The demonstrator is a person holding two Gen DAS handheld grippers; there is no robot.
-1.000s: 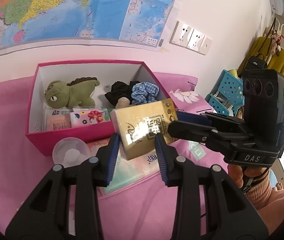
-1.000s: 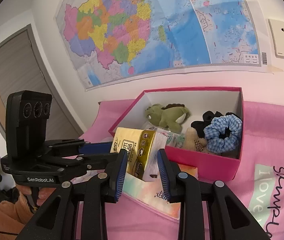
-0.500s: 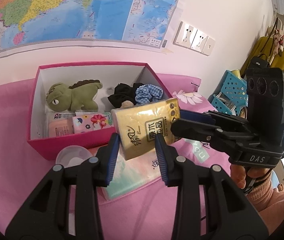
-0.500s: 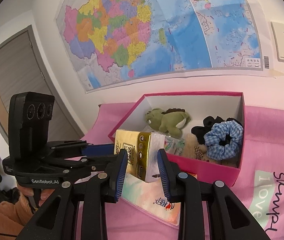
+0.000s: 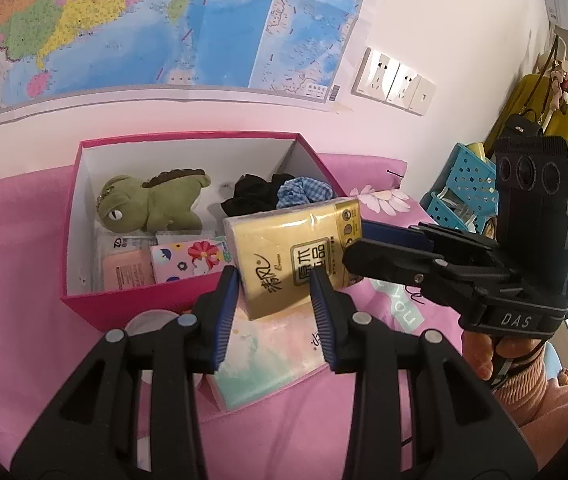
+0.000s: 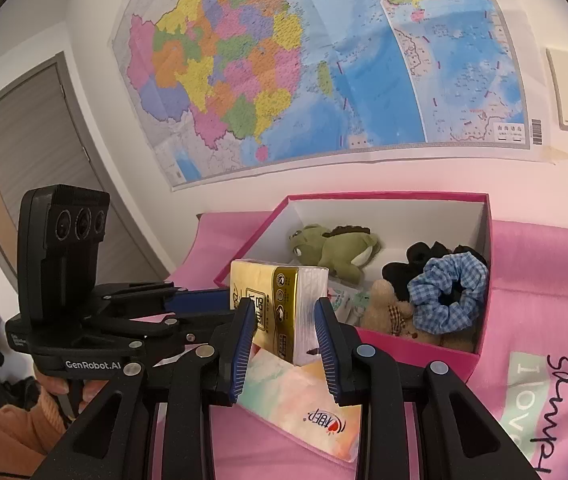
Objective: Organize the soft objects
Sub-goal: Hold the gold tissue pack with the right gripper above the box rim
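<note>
Gold tissue pack (image 6: 280, 308) in both claws, above pink box (image 6: 424, 346) front rim

Likely home bedroom: pink bedsheet (image 6: 536, 256), wall map (image 6: 304, 68), hung clothes (image 5: 540, 108).

I see a gold tissue pack (image 5: 296, 254) with white ends, a magenta box (image 5: 132, 304) lined white, a green plush (image 5: 152, 206), a blue-and-white gingham scrunchie (image 6: 448, 294), a black scrunchie (image 5: 250, 198), a pastel pack (image 6: 304, 404), and a pink sheet (image 5: 12, 280).
</note>
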